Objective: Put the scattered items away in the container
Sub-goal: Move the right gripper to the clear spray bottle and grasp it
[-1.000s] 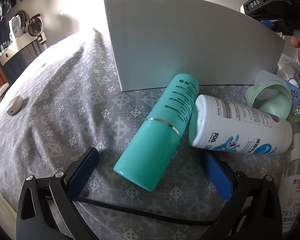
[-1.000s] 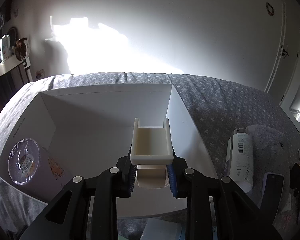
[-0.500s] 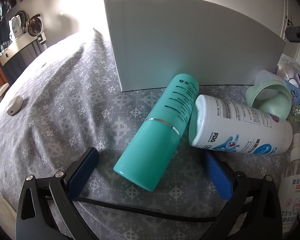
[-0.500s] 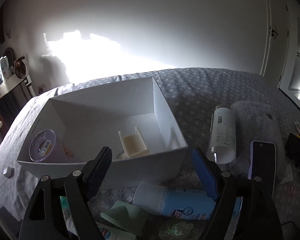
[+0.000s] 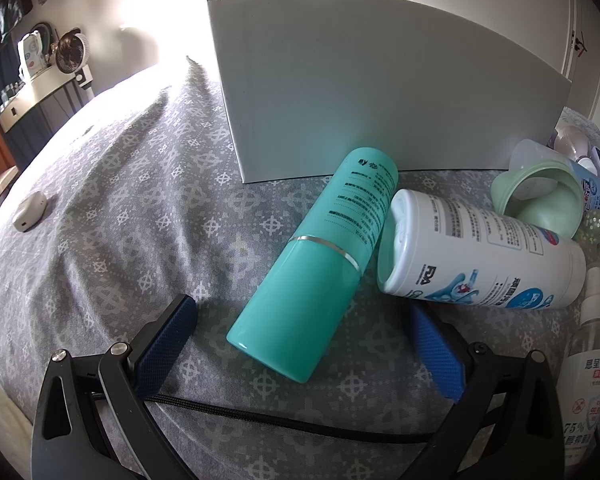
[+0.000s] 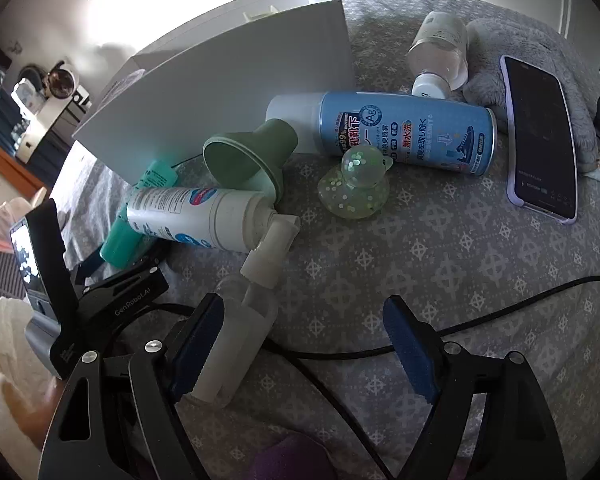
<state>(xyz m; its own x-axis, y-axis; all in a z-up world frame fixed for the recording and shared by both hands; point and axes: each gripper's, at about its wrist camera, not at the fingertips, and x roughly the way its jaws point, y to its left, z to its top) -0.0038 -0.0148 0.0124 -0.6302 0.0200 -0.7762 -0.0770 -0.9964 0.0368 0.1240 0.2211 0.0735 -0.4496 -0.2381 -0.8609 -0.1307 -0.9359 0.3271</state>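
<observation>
Two grippers spread wide and empty, left gripper (image 5: 300,344) around the teal bottle (image 5: 320,268), right gripper (image 6: 300,344) above the bedspread (image 6: 440,264), clear spray bottle (image 6: 240,320) touching its left finger, white box (image 6: 228,80) just behind the clutter

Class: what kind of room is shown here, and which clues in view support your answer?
Probably a bedroom: items lie on a soft, creased patterned bedspread, a grey plush blanket lies nearby, and a shelf holds a small fan.

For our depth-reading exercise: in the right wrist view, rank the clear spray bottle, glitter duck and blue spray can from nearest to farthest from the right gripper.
1. Clear spray bottle, beside the left jaw.
2. Glitter duck, mid-bed, centre.
3. Blue spray can, behind the duck, lying by the white box.
</observation>
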